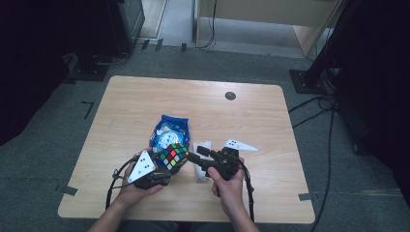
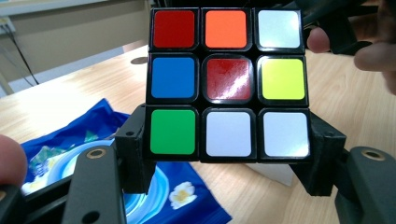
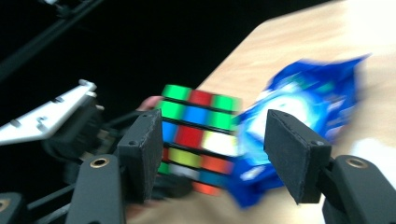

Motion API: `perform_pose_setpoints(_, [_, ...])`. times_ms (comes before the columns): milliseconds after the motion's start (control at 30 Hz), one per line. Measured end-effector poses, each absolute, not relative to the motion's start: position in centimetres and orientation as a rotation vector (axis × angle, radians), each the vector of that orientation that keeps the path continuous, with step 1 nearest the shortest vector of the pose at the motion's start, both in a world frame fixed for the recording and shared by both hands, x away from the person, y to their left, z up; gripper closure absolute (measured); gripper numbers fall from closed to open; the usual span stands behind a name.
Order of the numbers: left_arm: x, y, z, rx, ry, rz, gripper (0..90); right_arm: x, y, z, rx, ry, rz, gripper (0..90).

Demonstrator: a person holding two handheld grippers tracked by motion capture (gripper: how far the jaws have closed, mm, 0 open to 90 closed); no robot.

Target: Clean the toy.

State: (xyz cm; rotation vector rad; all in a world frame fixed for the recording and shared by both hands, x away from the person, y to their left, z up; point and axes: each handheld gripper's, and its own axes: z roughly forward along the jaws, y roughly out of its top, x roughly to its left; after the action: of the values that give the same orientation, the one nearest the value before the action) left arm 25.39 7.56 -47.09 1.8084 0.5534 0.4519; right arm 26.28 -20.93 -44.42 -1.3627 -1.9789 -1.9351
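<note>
A scrambled Rubik's cube is held above the table's near middle, with my left gripper shut on its lower layer from both sides. The face toward the left gripper view has a red centre. My right gripper points at the cube from the right. Its jaws stand open with nothing between the pads, and the cube lies just beyond them.
A blue snack packet lies flat on the wooden table just behind the cube. A small white object sits beside the right gripper. A dark round hole marks the far table top. Cables run on the floor at the right.
</note>
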Motion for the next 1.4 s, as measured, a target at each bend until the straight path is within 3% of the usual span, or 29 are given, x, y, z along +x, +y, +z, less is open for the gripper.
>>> perform_pose_setpoints(300, [26.0, 8.3, -46.2, 1.811, 0.575, 0.366, 34.0, 26.1, -20.1, -46.7, -1.049, -2.679, -1.986, 59.4])
perform_pose_setpoints(467, [26.0, 8.1, -46.2, 1.827, 0.581, 0.352, 34.0, 25.2, -17.9, -47.7, -0.837, -2.983, -2.009, 46.1])
perform_pose_setpoints(567, [26.1, 8.1, -46.1, 1.839, 0.583, 0.319, 34.0, 24.8, -17.2, -47.9, -0.708, -3.1, -2.039, 43.8])
perform_pose_setpoints(800, [26.1, 7.7, -45.8, 1.854, 0.58, 0.27, 33.9, 24.3, -16.6, -48.4, -0.558, -3.229, -2.026, 45.5])
perform_pose_setpoints(1033, [26.1, 7.6, -45.7, 1.837, 0.6, 0.263, 33.8, 24.1, -16.3, -49.0, -0.745, -3.045, -2.06, 57.2])
perform_pose_setpoints(1400, [26.2, 7.3, -45.8, 1.825, 0.629, 0.248, 33.6, 23.7, -15.5, -49.1, -0.806, -2.989, -2.044, 56.5])
